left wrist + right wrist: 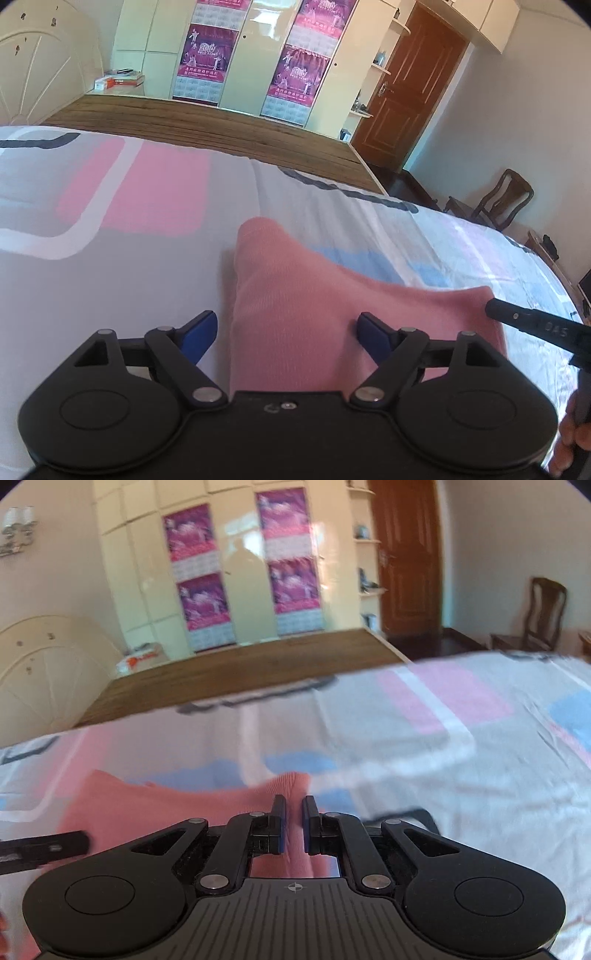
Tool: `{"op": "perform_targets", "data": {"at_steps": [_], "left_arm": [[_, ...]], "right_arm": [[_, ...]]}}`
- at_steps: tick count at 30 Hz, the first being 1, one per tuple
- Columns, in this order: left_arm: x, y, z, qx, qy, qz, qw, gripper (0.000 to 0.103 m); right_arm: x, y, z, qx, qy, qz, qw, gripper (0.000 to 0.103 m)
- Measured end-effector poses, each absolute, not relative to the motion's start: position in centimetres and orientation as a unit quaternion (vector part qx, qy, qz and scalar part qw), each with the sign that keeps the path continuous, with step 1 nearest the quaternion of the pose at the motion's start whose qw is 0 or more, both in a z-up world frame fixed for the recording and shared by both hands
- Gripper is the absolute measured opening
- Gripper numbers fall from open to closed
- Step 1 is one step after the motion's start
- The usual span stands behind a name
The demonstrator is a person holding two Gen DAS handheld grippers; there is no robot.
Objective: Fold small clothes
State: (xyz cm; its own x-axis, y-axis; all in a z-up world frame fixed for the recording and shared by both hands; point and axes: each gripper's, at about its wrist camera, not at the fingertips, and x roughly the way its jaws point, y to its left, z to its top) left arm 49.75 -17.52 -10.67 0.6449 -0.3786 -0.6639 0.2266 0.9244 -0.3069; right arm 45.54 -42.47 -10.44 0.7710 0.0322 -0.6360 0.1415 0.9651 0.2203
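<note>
Right now the pink garment (295, 295) lies flat on the bed (110, 295), its near edge hidden behind both claws. Left claw (286, 334) hangs released w/ jaws spread wide over the cloth; right claw (293, 823) is clenched on a pinched-up fold at the garment's far corner. Right-wrist view is blurred, so how much fabric it has is hard to tell.

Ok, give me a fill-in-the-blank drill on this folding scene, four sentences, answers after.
1. The garment lying on the bedsheet is ____ in colour.
2. The right tool is shut on the ____.
3. The left tool has its jaws ____.
4. The door beside the wardrobe is ____ in colour.

Missing words: pink; garment; open; brown
</note>
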Motion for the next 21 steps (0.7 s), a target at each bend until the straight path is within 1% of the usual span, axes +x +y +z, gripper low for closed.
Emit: {"op": "perform_targets", "data": {"at_steps": [2,4,8,10,12,13,16,19,21], "left_arm": [[50.2,-18.0,-11.0,-0.093,0.390,-0.163,0.902,0.071],[50.6,-18.3,-11.5,-0.092,0.397,-0.161,0.899,0.068],[51.0,-18.8,-12.5,-0.089,0.406,-0.150,0.897,0.068],[51.2,-18.9,-12.9,-0.089,0.410,-0.146,0.896,0.070],[51.2,-19.3,-13.2,-0.078,0.406,-0.141,0.899,0.073],[51.4,-19.4,-13.4,-0.076,0.404,-0.138,0.901,0.074],[51.4,-19.5,-13.3,-0.080,0.408,-0.135,0.899,0.075],[50.8,-19.1,-12.3,-0.073,0.405,-0.135,0.901,0.076],[50.2,-18.8,-11.5,-0.065,0.399,-0.137,0.904,0.073]], "right_arm": [[45.8,-41.6,-9.9,0.126,0.337,-0.019,0.933,0.008],[46.4,-40.8,-10.2,0.116,0.341,-0.012,0.933,0.008],[47.2,-40.5,-13.0,0.080,0.370,-0.025,0.925,0.008],[47.7,-41.2,-14.8,0.054,0.381,-0.056,0.921,0.009],[47.7,-42.3,-15.7,0.074,0.380,-0.063,0.920,0.024],[47.7,-42.4,-15.8,0.074,0.379,-0.075,0.919,0.028],[47.8,-42.1,-15.9,0.062,0.378,-0.075,0.921,0.029],[47.4,-43.0,-14.9,0.091,0.375,-0.068,0.920,0.029],[46.3,-43.4,-13.5,0.109,0.360,-0.057,0.925,0.029]]}}
